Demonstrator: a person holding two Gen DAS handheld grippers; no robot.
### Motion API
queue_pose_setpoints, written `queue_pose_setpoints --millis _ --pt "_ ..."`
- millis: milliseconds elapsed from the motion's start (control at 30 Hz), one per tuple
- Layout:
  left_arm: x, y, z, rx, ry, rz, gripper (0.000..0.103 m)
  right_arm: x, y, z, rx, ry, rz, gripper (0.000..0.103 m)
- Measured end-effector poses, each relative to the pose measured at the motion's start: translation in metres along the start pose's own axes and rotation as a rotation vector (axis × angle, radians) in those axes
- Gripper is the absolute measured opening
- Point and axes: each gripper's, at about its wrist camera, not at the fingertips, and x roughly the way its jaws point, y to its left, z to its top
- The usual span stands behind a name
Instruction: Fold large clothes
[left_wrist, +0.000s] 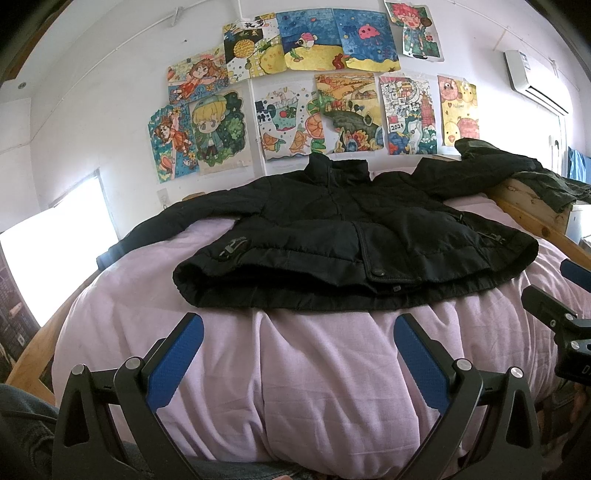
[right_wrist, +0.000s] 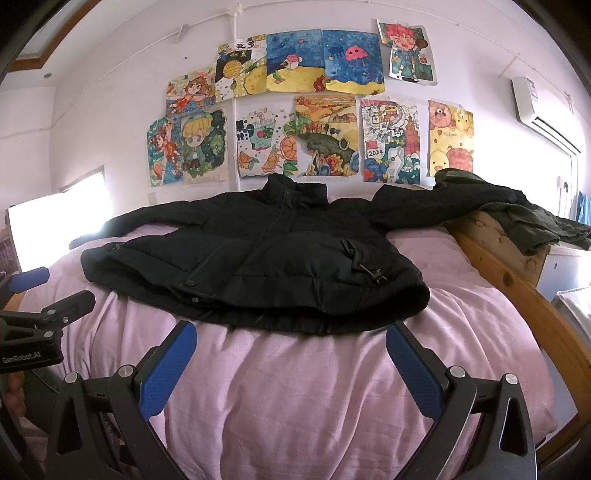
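Note:
A black padded jacket (left_wrist: 332, 236) lies flat and face up on a pink bed cover (left_wrist: 314, 369), collar toward the wall, sleeves spread to both sides. It also shows in the right wrist view (right_wrist: 266, 258). My left gripper (left_wrist: 298, 325) is open and empty, just short of the jacket's hem. My right gripper (right_wrist: 290, 332) is open and empty, also just short of the hem. The right gripper shows at the right edge of the left wrist view (left_wrist: 561, 310), and the left gripper at the left edge of the right wrist view (right_wrist: 40, 314).
A wooden bed frame (right_wrist: 517, 288) runs along the right side. A dark green garment (right_wrist: 517, 214) is draped over its far corner. Children's drawings (right_wrist: 295, 110) cover the wall behind. A bright window (left_wrist: 55, 236) is on the left. An air conditioner (right_wrist: 543, 110) hangs upper right.

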Motion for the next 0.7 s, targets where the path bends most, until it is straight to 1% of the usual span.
queue_pose_setpoints --millis 433,600,667,700 --pt "0.000 0.000 0.000 0.003 0.005 0.001 0.101 -0.001 0.000 0.001 0.001 0.001 0.002 0.103" --pt "0.009 0.005 -0.007 0.000 0.012 0.000 0.101 0.000 0.000 -0.001 0.004 0.001 0.002 0.103" --pt "0.014 0.002 -0.008 -0.003 0.017 0.016 0.101 0.000 -0.005 -0.004 0.015 0.007 0.022 0.103" --pt "0.015 0.001 -0.007 -0.006 0.022 0.038 0.101 0.003 -0.007 -0.006 0.017 0.012 0.027 0.103"
